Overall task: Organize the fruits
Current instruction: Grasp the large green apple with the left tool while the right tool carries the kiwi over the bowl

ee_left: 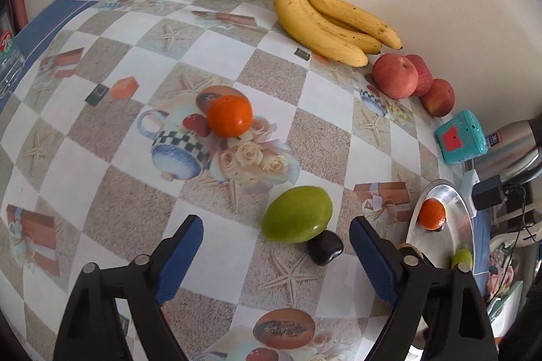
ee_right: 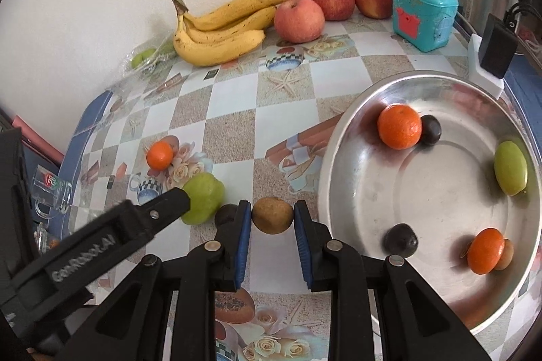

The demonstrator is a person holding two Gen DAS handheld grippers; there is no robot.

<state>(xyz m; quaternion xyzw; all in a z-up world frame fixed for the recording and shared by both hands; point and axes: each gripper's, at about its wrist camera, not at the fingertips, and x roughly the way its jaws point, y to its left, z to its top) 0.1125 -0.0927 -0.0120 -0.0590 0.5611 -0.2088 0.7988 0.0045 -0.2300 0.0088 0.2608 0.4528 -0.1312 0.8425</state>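
Kiwi (ee_right: pixel 273 216) w/ long axis sideways between right tongs (ee_right: pixel 273 218).

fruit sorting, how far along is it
Done: the bowl holds two oranges, a green fruit, two dark ones and a brown one. In hand: the right gripper pinches a kiwi. The left gripper is open by the green mango. Left: mango, dark fruit, orange.
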